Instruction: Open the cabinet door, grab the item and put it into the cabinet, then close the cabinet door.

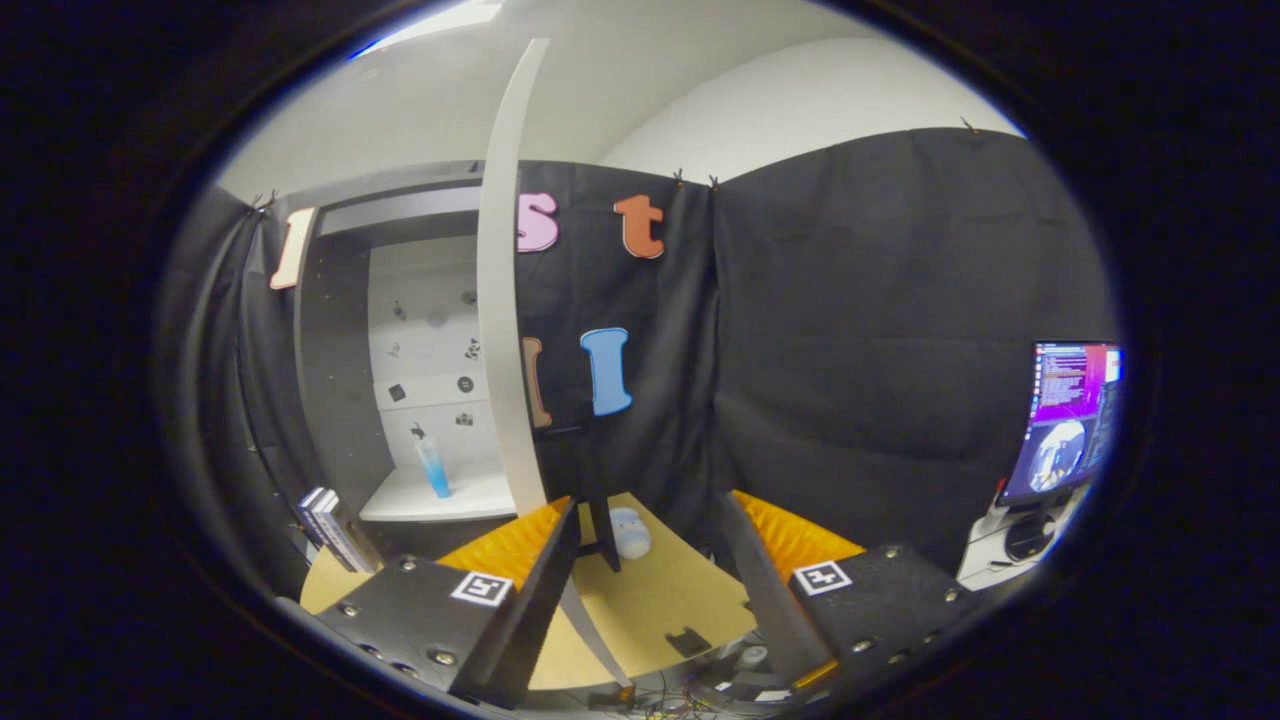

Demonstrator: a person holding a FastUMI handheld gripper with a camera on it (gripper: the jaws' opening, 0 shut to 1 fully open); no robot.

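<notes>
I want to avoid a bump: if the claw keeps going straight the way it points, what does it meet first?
The open claw holds nothing. Straight ahead, likely the small white object on the table, with the open cabinet door's edge just left; depth is unclear.

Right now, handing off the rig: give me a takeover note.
Gripper: fingers open, holding nothing, with the edge of the tall white cabinet door just ahead between them.
Cabinet door stands open, seen edge-on.
Blue spray bottle stands upright on the white cabinet shelf, inside.
Done: door opened, bottle placed.
Left: close the door.
Small white rounded object sits on the tan table, beyond the fingers.
</notes>
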